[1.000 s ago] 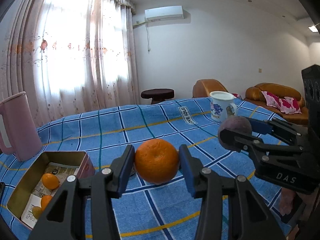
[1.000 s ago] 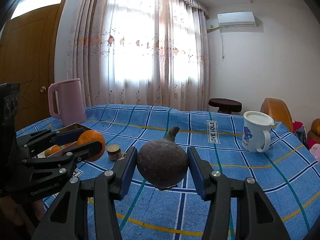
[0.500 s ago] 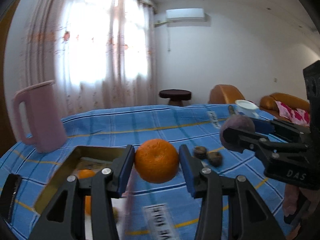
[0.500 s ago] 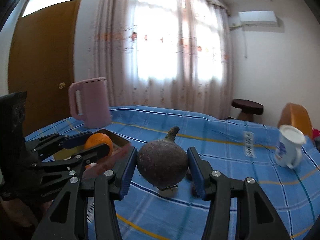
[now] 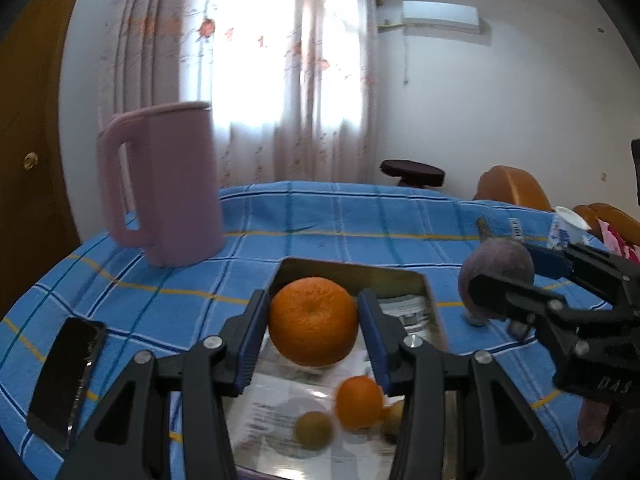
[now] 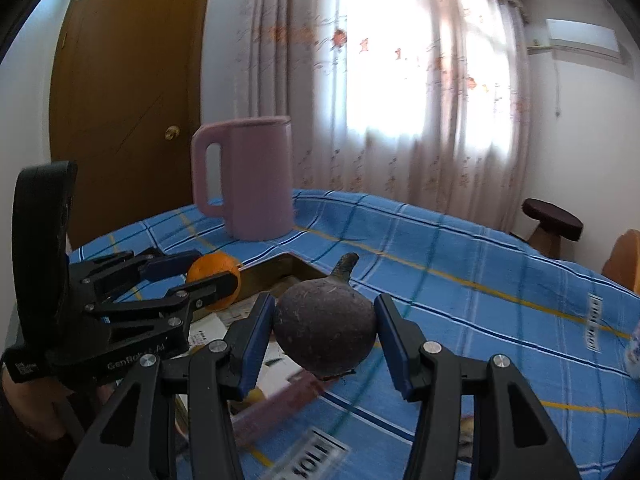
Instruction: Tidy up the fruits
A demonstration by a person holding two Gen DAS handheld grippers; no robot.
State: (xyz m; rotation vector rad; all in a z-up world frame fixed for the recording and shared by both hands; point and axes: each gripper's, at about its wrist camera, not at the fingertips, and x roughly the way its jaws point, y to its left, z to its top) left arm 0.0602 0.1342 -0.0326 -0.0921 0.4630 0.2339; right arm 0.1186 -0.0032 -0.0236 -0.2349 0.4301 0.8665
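My left gripper (image 5: 314, 322) is shut on an orange (image 5: 313, 321) and holds it above the open metal box (image 5: 352, 276). Inside the box, on printed paper, lie a small orange (image 5: 358, 401) and two small greenish fruits (image 5: 313, 429). My right gripper (image 6: 326, 330) is shut on a dark purple fruit with a stem (image 6: 326, 330), just right of the box (image 6: 276, 270). In the left wrist view the right gripper (image 5: 496, 280) with its purple fruit (image 5: 502, 258) hangs at the right. The right wrist view shows the left gripper (image 6: 214, 274) with the orange (image 6: 212, 266) at the left.
A pink jug (image 5: 168, 184) stands behind the box on the blue checked tablecloth (image 5: 340, 216). A black phone (image 5: 66, 376) lies at the left near the table edge. A white mug (image 5: 566, 230) stands far right. A stool (image 5: 412, 170) and brown chairs (image 5: 514, 188) are beyond the table.
Both grippers swung left with their fruits still held. The box moved from the lower left to right under the orange, and the pink jug came nearer the middle.
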